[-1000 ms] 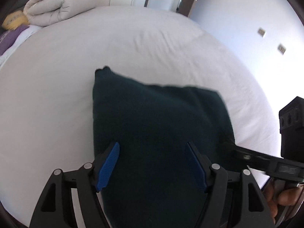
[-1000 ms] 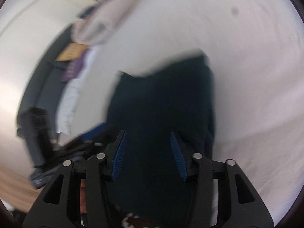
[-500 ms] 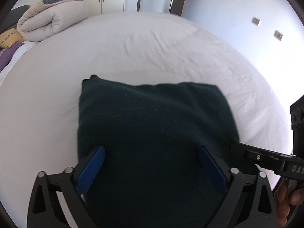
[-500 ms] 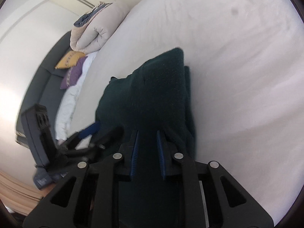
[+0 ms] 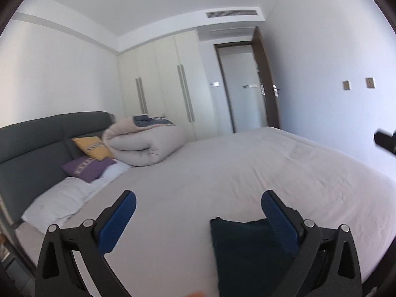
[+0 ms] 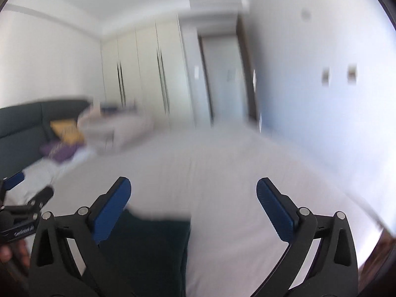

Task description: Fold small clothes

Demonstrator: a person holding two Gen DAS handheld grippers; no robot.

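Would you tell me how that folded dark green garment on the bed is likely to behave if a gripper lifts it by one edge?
The folded garment looks soft and knitted, so it would probably droop and unfold. Lying flat on the bed sheet, it shouldn't roll.

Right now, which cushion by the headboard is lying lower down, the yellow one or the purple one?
The purple cushion. It lies low and nearly flat on the white pillow, while the yellow cushion stands propped against the dark headboard above it.
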